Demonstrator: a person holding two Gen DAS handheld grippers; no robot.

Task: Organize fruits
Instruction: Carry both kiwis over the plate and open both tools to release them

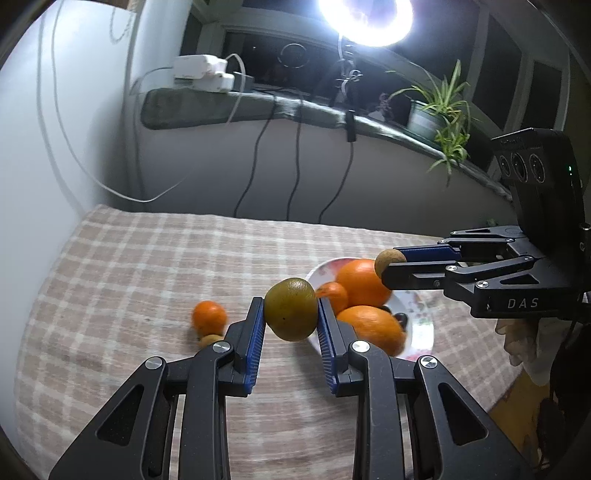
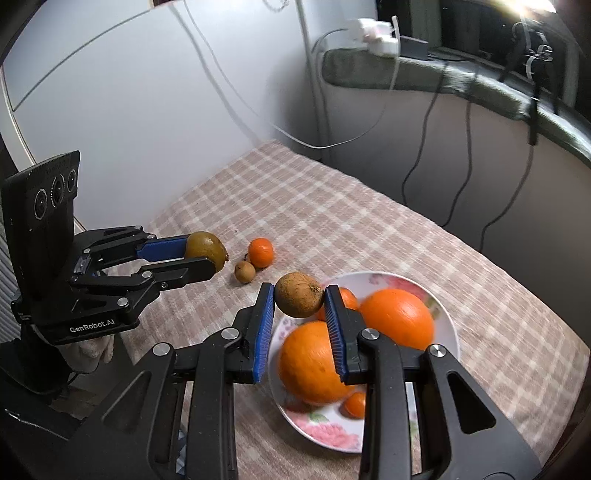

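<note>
My left gripper (image 1: 291,310) is shut on a green-brown kiwi (image 1: 291,308) and holds it above the checked cloth, left of the plate; the kiwi also shows in the right wrist view (image 2: 205,251). My right gripper (image 2: 299,299) is shut on a small brown longan (image 2: 300,299) above the near-left rim of the floral plate (image 2: 448,321). The plate holds two large oranges (image 2: 397,317) and small tangerines (image 2: 355,404). A tangerine (image 2: 260,252) and a second longan (image 2: 245,272) lie on the cloth.
The table has a beige checked cloth (image 2: 332,221) and stands against a white wall. Cables (image 1: 295,166) hang from the grey sill behind it, with chargers (image 1: 203,72), a potted plant (image 1: 439,110) and a bright ring lamp (image 1: 365,18).
</note>
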